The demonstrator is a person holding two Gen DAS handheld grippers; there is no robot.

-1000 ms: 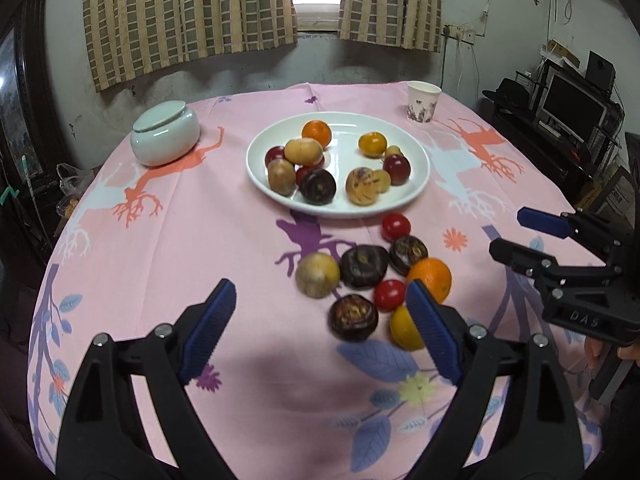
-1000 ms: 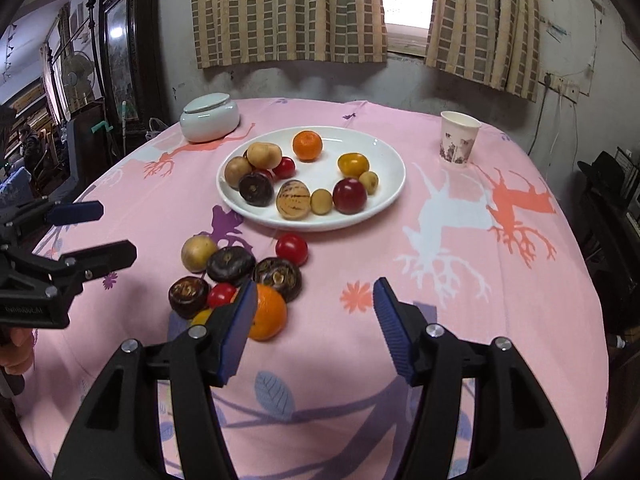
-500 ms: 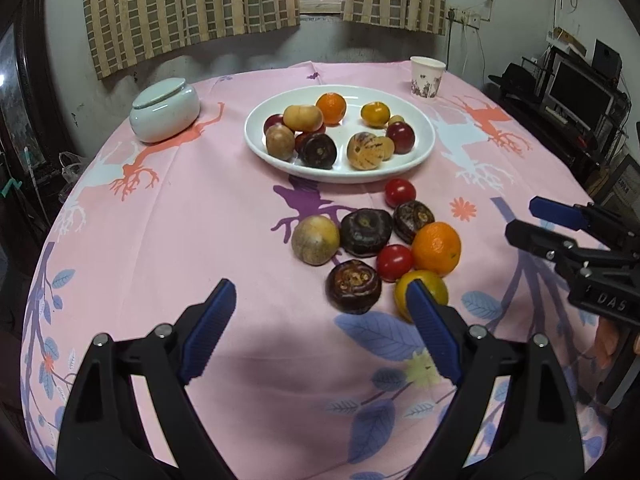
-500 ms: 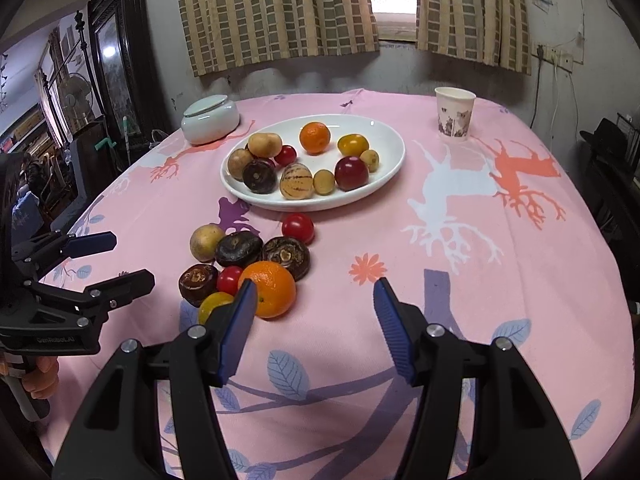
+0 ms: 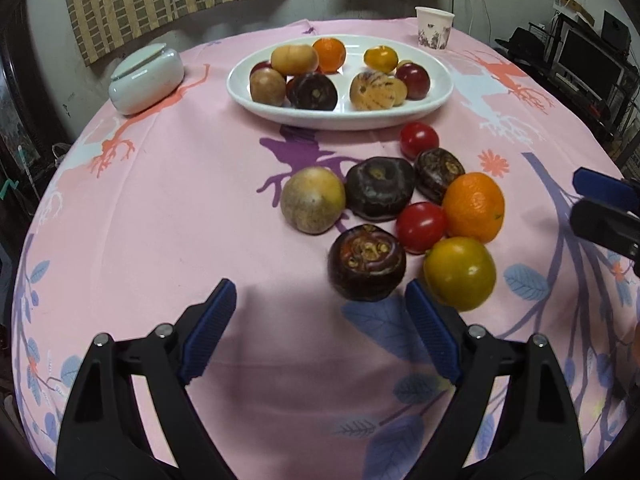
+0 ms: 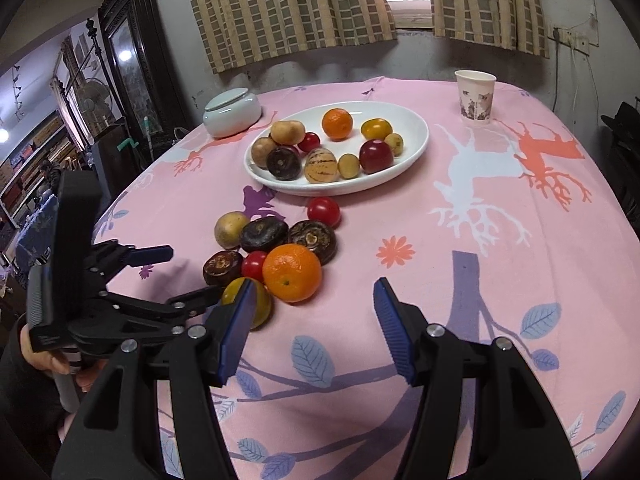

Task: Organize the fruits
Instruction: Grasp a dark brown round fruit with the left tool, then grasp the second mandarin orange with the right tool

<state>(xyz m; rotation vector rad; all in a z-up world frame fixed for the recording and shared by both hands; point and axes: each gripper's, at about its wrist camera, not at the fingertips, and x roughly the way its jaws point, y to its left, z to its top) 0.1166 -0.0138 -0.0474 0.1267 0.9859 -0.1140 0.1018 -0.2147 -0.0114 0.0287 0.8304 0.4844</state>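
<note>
I had the left tool [image 5: 320,330] spread wide and empty over the pink cloth-covered bench [image 5: 160,200], just short of a dark purple ribbed fruit [image 5: 367,263]. My right tool [image 6: 312,324] also stood parted, holding nothing, beside a round orange [image 6: 292,273]. That loose cluster lay near the oval white plate [image 6: 416,136] of fruit.

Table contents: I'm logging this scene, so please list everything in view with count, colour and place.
plate: one, white, far middle, holding about nine fruits
loose fruits: eight, dark, red, orange, yellow and tan, clustered before the plate
jar: one, pale, lidded, far left
cup: one, patterned paper, far right
tablecloth: one, pink, printed
left tongs: open, empty, near the cluster
right tongs: open, empty
</note>
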